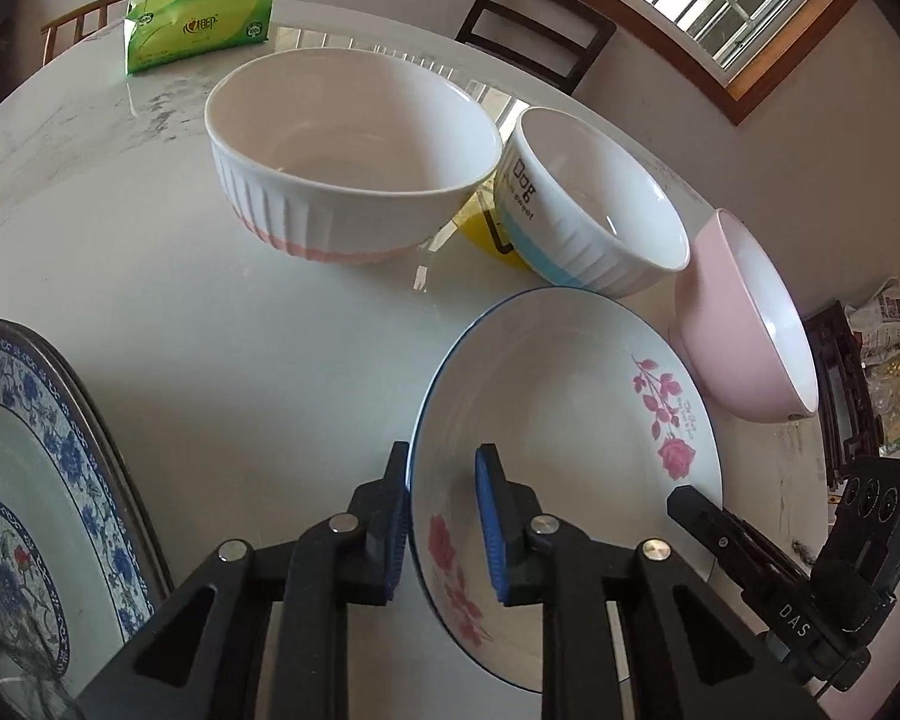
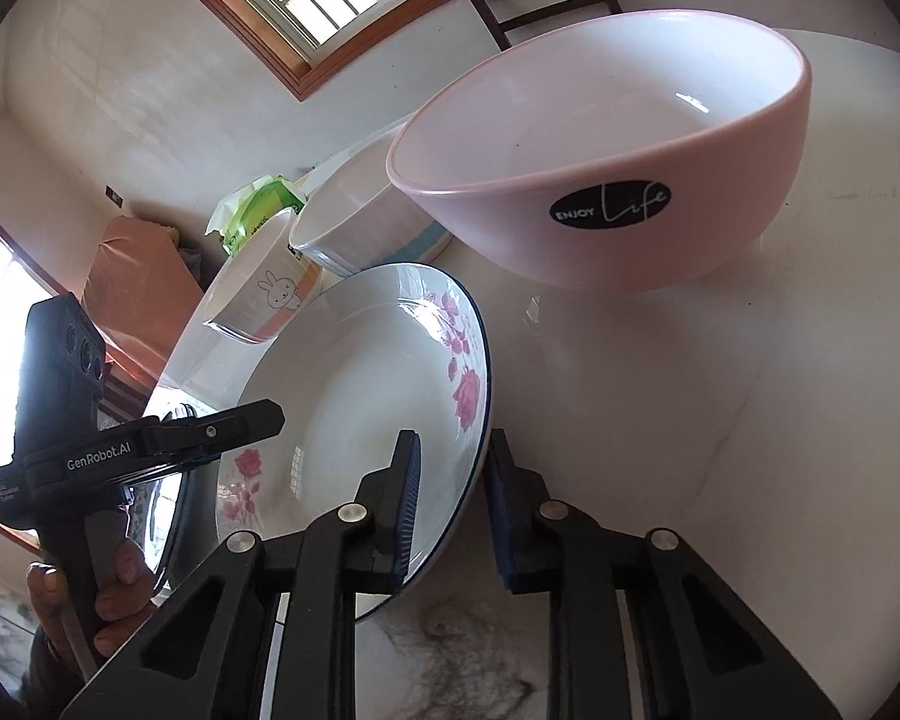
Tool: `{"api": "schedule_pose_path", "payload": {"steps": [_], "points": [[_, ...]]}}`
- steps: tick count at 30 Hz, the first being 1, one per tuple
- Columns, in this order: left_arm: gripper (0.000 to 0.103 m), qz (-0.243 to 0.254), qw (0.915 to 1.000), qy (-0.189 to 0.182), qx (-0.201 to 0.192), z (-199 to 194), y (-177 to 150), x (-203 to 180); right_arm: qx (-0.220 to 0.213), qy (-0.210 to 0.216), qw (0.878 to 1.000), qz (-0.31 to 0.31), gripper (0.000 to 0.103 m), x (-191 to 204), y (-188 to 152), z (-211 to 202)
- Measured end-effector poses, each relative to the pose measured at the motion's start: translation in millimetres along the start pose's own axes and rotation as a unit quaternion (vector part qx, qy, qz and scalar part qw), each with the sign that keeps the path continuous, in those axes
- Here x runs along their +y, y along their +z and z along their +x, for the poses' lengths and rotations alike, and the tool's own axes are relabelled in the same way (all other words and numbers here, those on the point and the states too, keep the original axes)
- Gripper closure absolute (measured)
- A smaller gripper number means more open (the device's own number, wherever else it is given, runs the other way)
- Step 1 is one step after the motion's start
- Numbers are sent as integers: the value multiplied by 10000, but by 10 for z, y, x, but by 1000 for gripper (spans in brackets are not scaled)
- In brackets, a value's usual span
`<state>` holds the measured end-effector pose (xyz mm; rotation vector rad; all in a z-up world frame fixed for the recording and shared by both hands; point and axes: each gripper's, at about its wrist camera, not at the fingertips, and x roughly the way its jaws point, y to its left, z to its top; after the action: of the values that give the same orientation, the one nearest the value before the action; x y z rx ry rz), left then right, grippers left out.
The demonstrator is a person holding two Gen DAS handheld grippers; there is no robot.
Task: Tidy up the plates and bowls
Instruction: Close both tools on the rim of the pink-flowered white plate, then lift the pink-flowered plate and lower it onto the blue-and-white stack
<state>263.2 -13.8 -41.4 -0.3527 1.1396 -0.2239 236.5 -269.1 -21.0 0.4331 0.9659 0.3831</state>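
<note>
Both the left gripper (image 1: 441,516) and the right gripper (image 2: 450,516) have jaws clenched on opposite rims of the rose plate (image 1: 570,396). The pink bowl (image 1: 744,336) stands just beside it; bare table (image 1: 240,330) lies to its left.

We see the left gripper (image 1: 441,516) and the right gripper (image 2: 450,510) built alike: black angular linkage arms joined by round silver pins, with ribbed blue pads on 2 fingers. White "GenRobot.AI" lettering marks one black body, "DAS" the other.
</note>
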Motion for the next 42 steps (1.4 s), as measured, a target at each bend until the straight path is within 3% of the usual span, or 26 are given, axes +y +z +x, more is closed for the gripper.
{"api": "schedule_pose_path", "payload": {"steps": [11,20,30,42], "points": [[83,-220,9995,-113,-205,-437,-340,70,-47,-76,9998,-199,87,126,-216,-126],[83,-268,9982,-2,-529,-911,-655,123,-72,127,9997,-202,87,386,-490,-364],[83,-740,9943,327,-699,-1360,-897,758,27,449,9968,-665,86,1027,-613,-367],[83,-1324,9843,706,-929,-1579,-780,1575,387,621,9869,-1441,86,1877,-544,187]]}}
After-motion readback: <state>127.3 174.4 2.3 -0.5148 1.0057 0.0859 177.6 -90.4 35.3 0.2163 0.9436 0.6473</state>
